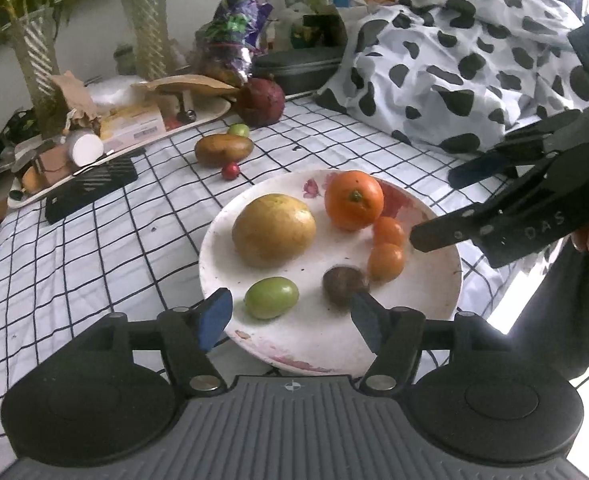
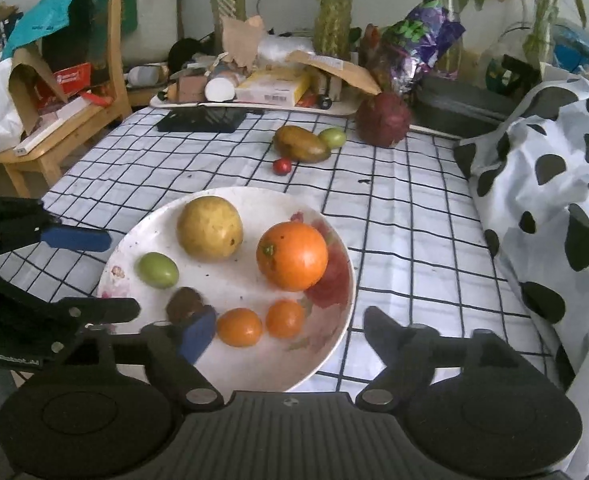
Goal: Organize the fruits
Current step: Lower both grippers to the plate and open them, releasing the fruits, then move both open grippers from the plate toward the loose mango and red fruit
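A white cloth with a black grid [image 1: 126, 240] covers the counter, with potted green plants [image 2: 334, 12] and a cluttered tray [image 1: 142, 128] along the far edge and a cow-spotted blanket [image 1: 474, 64] heaped on the right side.

Right ahead of both my tools sits the round white plate with a faded red flower print [image 1: 426, 300]. My left tool [image 1: 290, 318] hangs over its near rim, jaws apart and gripping nothing — the small green oval fruit [image 1: 271, 297] lies just past them, between the two blue pads, and the dark brown wrinkled fruit [image 1: 344, 286] sits by the right pad. Whether that pad touches it I cannot tell.

My right tool [image 2: 290, 330] also stands wide open and empty over the plate's near edge; the two small orange fruits [image 2: 262, 324] lie side by side just ahead, between its fingers, free of both. Farther in are the big orange tomato-like fruit [image 2: 292, 256] and the large yellow round fruit [image 2: 209, 227].

Well beyond the plate, still on the cloth, are a brownish-green mango [image 2: 302, 144], a second small green fruit [image 2: 332, 137] touching it, a tiny red berry [image 2: 282, 166] — and a dark red dragon fruit [image 2: 384, 120] by the tray.
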`<state>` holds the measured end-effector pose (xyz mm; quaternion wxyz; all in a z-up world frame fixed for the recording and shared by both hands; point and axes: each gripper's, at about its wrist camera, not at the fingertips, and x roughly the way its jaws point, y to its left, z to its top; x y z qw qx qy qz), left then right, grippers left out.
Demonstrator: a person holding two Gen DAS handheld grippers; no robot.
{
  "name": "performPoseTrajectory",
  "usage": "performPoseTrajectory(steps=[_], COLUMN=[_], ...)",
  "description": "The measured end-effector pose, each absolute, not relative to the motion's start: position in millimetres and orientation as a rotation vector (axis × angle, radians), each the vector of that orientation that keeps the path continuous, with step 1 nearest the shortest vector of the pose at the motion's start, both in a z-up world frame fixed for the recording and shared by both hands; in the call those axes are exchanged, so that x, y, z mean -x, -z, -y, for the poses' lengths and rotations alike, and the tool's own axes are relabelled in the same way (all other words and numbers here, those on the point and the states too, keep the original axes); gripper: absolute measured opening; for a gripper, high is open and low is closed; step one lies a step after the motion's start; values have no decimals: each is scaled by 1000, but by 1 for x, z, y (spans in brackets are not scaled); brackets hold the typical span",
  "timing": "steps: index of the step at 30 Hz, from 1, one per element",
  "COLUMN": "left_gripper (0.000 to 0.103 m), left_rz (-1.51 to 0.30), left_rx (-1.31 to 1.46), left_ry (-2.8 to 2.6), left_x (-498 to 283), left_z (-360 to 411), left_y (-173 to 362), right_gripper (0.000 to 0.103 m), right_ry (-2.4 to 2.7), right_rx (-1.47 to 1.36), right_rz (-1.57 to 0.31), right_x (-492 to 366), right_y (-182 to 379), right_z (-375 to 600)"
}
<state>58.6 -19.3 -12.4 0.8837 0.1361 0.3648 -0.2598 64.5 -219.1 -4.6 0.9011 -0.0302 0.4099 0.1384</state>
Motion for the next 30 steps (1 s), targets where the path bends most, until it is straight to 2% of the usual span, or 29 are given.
performPoseTrajectory(steps=[2,9,23,27,30], left_gripper=[64,64,65,79,79], left_rz=[-757,-753,-735,-707,-693], left_rx=[-279,-269,-273,-284,-292], left_ry=[534,520,466,443,446], left_x=[-56,-48,-51,-55,-58], left_z=[18,19,19,20,23], left_y=[11,8,8,6,4], right_gripper=[94,103,103,103,103], right_ry=[-270,-224,-194,-179,-169], right_rx=[65,62,105,106,102], right_rz=[-844,-839,-850,-852,-846], right_x=[-63,-56,-55,-58,-61], right_y=[4,3,6,8,8], right_z=[219,220,218,218,220])
